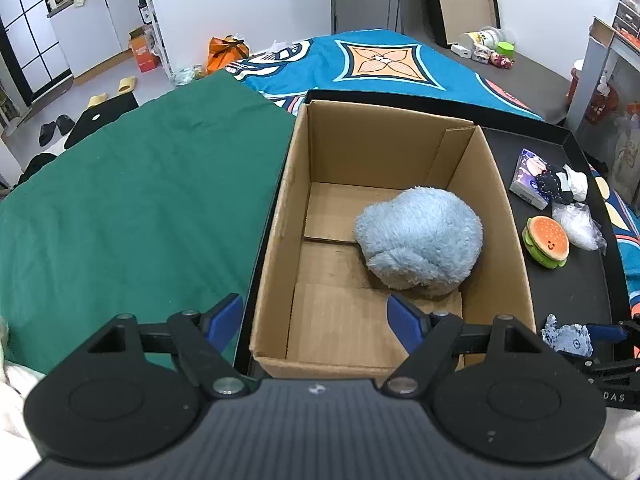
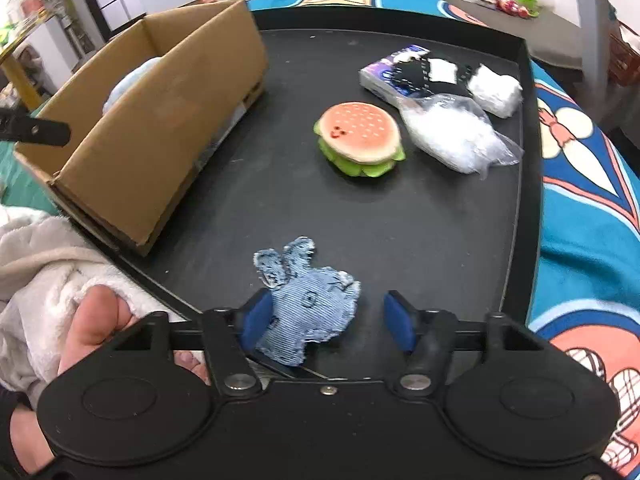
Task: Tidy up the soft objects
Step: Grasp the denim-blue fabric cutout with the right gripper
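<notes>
The right gripper (image 2: 326, 326) is straddling the denim rabbit (image 2: 310, 304) at the tray's (image 2: 516, 184) near edge, jaws apart; light and floppy, best pinched mid-body. The left gripper's (image 1: 316, 322) jaws are hanging apart over the box (image 1: 280, 208).

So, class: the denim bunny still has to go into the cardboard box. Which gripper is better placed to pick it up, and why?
Right. The right gripper already straddles the denim bunny on the black tray; the left gripper hovers open over the cardboard box.

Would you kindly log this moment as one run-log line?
left gripper: open, over cardboard box | blue plush: in box | right gripper: open, around denim bunny | burger plush: on tray
</notes>
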Available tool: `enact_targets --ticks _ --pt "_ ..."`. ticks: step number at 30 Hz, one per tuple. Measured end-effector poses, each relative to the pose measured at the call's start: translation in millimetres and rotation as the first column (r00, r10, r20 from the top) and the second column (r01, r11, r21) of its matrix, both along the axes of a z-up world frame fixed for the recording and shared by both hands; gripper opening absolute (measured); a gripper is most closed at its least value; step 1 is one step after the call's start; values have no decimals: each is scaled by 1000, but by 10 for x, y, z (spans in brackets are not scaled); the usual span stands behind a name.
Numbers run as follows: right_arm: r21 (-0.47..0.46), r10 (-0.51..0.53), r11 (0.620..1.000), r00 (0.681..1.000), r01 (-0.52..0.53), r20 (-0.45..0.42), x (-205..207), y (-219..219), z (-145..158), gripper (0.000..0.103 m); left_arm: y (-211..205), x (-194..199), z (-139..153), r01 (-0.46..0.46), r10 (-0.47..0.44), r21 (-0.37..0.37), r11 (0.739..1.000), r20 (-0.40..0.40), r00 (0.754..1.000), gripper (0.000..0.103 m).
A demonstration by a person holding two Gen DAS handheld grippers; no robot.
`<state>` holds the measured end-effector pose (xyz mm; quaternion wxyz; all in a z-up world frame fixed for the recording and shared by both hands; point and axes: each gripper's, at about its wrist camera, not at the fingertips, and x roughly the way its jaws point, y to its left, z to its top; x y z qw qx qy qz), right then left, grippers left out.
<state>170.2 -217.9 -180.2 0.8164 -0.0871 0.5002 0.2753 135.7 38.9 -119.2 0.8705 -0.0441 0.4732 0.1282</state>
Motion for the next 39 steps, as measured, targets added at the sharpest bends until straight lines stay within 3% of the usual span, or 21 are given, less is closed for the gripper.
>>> enact_targets --ticks 1,12,39 --pt "4 14 1000 1000 -14 -1 -7 21 13 39 -4 5 3 -1 1 1 1000 0 1000 78" --pt "27 11 1000 997 -13 78 7 -41 258 17 26 -25 10 -13 13 1 1000 10 1000 78" --pt "152 -1 987 948 -50 319 203 356 929 15 246 -148 63 -31 32 -37 999 26 999 78"
